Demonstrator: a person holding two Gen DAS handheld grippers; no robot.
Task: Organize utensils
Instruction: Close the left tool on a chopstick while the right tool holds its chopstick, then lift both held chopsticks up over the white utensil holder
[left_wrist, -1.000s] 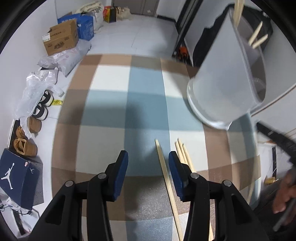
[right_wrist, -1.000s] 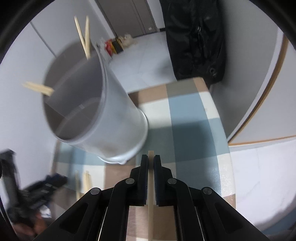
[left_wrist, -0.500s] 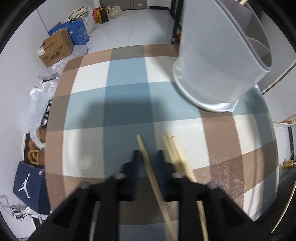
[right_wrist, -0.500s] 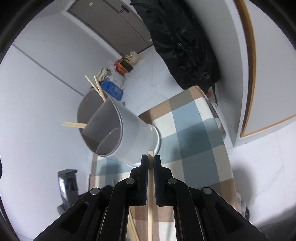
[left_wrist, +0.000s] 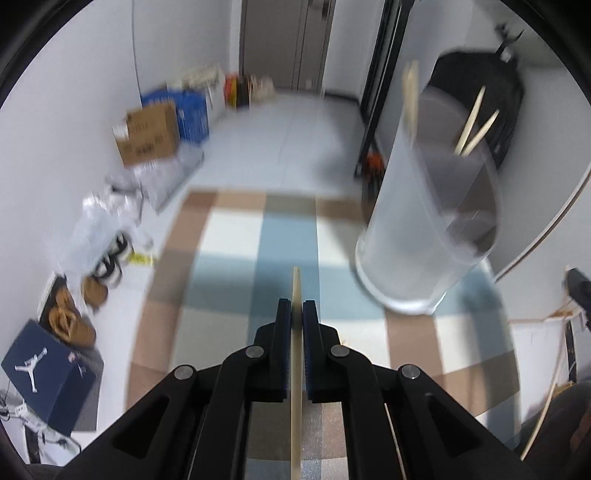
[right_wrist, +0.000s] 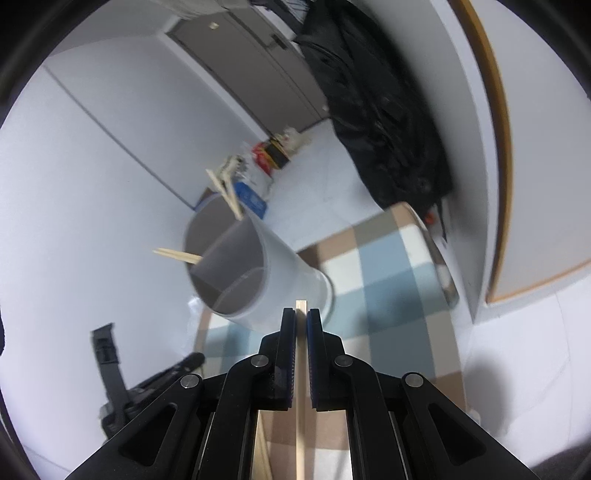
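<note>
Left wrist view: both tongs (left_wrist: 294, 308) (right_wrist: 301, 315) clamp a chopstick (left_wrist: 295, 284) (right_wrist: 300, 307) each; lift above the holder (left_wrist: 432, 221) rim (divided inside) before releasing.

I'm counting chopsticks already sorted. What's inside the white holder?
The white utensil holder has inner dividers. Two chopsticks stick up from its far compartment, and another pair pokes out sideways over the rim. The nearest compartment looks empty, though its bottom is hidden.
</note>
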